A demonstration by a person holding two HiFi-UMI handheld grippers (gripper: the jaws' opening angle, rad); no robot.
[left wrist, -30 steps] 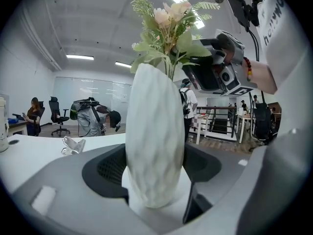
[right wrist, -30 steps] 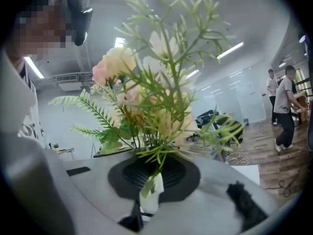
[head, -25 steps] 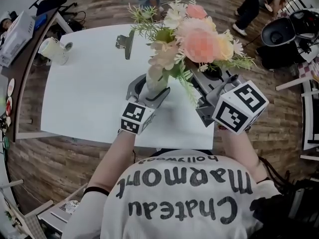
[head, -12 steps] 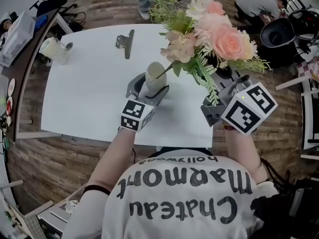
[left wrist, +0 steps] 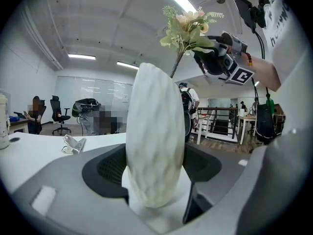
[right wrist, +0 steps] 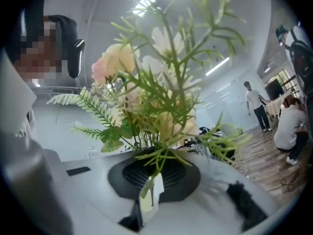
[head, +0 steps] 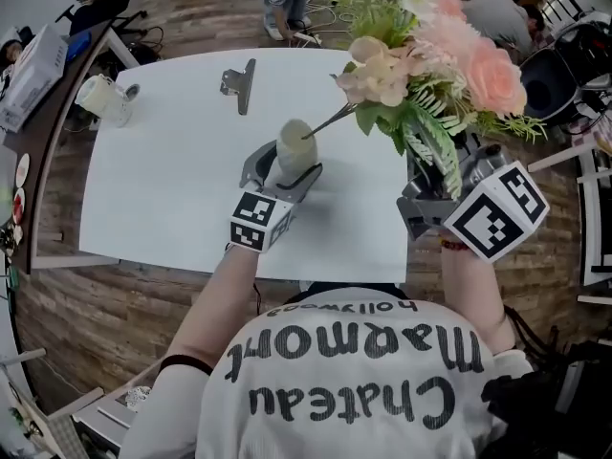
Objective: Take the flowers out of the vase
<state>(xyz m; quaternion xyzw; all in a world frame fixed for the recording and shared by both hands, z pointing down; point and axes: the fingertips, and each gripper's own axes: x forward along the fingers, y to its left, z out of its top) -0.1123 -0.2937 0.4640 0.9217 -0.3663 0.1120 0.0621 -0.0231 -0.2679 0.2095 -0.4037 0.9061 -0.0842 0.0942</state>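
Bouquet lifted to the right of its vase, one stem tip at the mouth.
Metal clip (head: 239, 82) well clear on table (head: 163, 199); left gripper (head: 285, 170) clamped round white vase (head: 296, 144); flowers (head: 435, 65) aloft, likely light, floppy-headed and wiry-stemmed, best held low, where the right gripper (right wrist: 146, 202) pinches them; the trailing stem may snag.

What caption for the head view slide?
Left gripper clamps the white vase; right gripper, jaws shut on the pink-and-cream bouquet, holds it up beside the vase, one stem reaching its mouth.
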